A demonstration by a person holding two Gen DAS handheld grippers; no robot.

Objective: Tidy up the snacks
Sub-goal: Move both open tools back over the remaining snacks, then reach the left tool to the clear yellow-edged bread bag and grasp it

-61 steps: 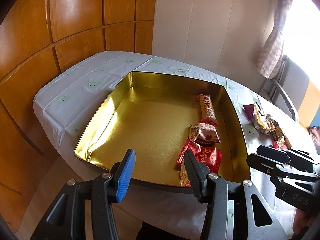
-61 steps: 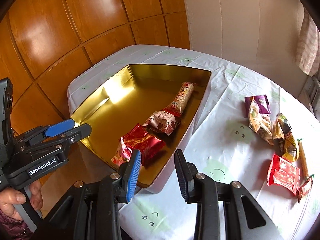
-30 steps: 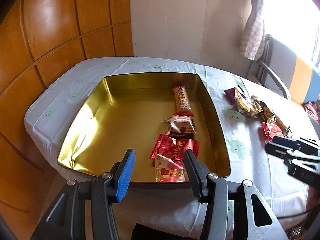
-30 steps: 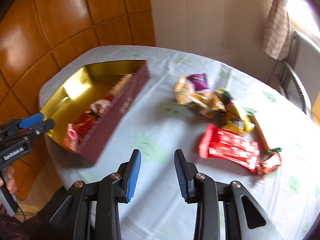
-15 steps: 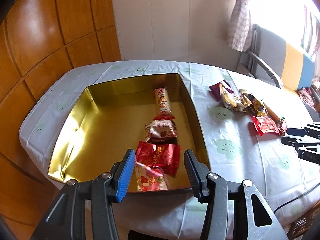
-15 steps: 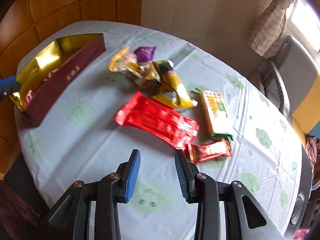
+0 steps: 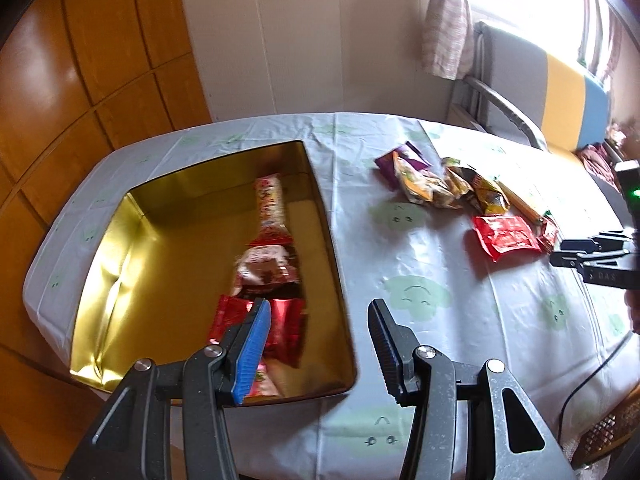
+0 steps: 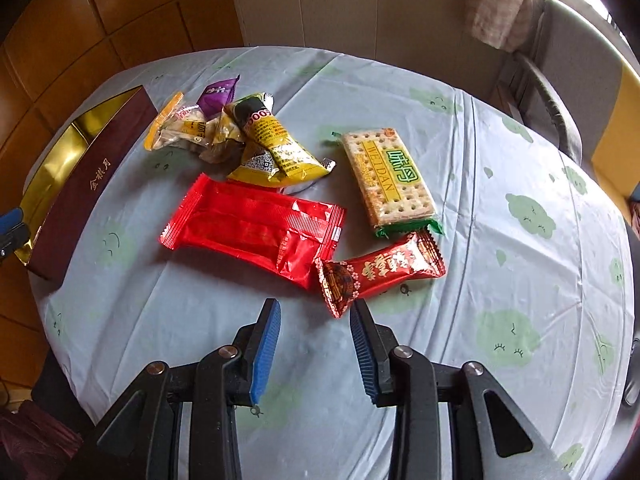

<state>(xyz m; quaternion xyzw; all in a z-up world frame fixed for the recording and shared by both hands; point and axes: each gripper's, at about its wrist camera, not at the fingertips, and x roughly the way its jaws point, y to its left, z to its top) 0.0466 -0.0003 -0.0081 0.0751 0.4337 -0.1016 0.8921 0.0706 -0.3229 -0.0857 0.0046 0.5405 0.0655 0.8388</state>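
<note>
- Right claw (image 8: 314, 334), released and empty, hovers over the worktop (image 8: 500, 264) covered in a pale cloth with green faces, just short of a small dark-red foil snack packet (image 8: 380, 270).
- Beside that packet lie a long bright-red wrapper (image 8: 256, 226), a green-edged cracker pack (image 8: 388, 176) and a heap of yellow and purple packets (image 8: 240, 132).
- Left claw (image 7: 318, 338), also released and empty, hangs over the near edge of the gold-lined box (image 7: 132, 276), which holds several snacks.
- Risk: the slick foil could slide away, or the claw could pinch the overlapping red wrapper too.
</note>
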